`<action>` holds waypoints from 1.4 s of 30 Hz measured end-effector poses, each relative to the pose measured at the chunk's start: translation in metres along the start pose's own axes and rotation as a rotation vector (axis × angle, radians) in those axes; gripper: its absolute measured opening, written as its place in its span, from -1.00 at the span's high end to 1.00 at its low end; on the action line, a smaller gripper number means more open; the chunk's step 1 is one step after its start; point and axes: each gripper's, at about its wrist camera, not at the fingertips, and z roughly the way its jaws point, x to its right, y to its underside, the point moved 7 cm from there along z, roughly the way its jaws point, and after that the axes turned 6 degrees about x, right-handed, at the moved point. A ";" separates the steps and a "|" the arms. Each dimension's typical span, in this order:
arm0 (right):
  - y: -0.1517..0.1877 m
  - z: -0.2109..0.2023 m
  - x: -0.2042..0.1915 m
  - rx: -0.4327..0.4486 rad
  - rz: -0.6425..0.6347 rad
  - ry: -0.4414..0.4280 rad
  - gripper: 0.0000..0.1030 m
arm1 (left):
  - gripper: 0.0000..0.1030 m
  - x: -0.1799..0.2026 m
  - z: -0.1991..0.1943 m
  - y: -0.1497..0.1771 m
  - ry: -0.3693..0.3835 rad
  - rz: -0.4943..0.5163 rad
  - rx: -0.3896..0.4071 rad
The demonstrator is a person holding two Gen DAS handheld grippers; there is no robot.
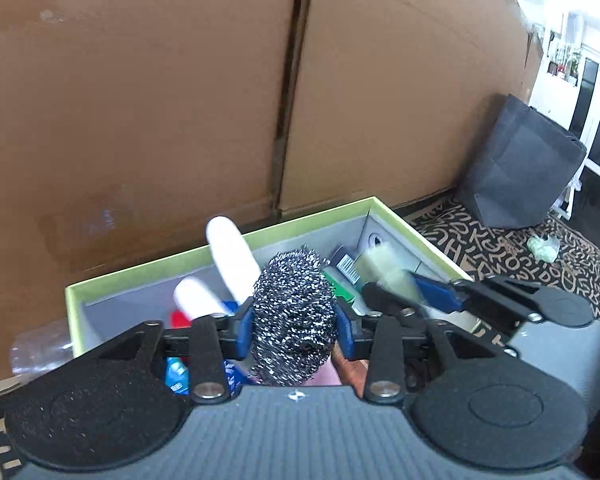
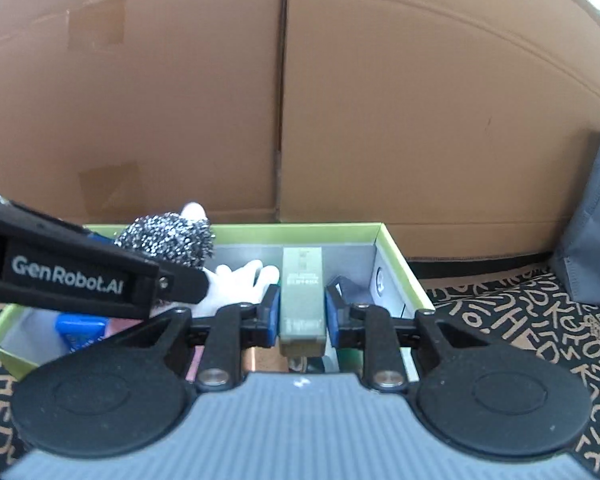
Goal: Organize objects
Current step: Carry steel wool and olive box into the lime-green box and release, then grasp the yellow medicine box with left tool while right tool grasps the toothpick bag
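Left wrist: one steel scourer (image 1: 295,316) clamped; right claw (image 2: 302,316) grips one olive box (image 2: 302,300).

Ahead of you, a tall brown cardboard wall (image 2: 284,100) with a vertical seam. Black letter-patterned cloth (image 2: 512,312) covers the surface. Grey fabric bag (image 1: 520,168) at its right edge; bright windows (image 1: 596,92) beyond.

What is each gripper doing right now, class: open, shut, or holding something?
Left gripper: shut on the steel wool scourer.
Right gripper: shut on the pale green box.
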 end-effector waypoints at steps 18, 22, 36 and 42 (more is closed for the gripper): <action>-0.008 -0.085 -0.047 0.184 -0.034 -0.040 -1.00 | -0.71 -0.074 -0.127 0.041 -0.119 -0.084 0.185; 0.003 -0.111 -0.083 0.184 -0.017 -0.143 -1.00 | -0.71 -0.107 -0.162 0.076 -0.190 -0.155 0.182; 0.065 -0.127 -0.253 -0.035 -0.135 -0.475 -1.00 | -0.71 -0.227 -0.225 0.120 -0.470 -0.224 0.194; 0.062 -0.124 -0.260 -0.044 -0.143 -0.455 -1.00 | -0.57 -0.275 -0.182 0.097 -0.566 -0.145 0.167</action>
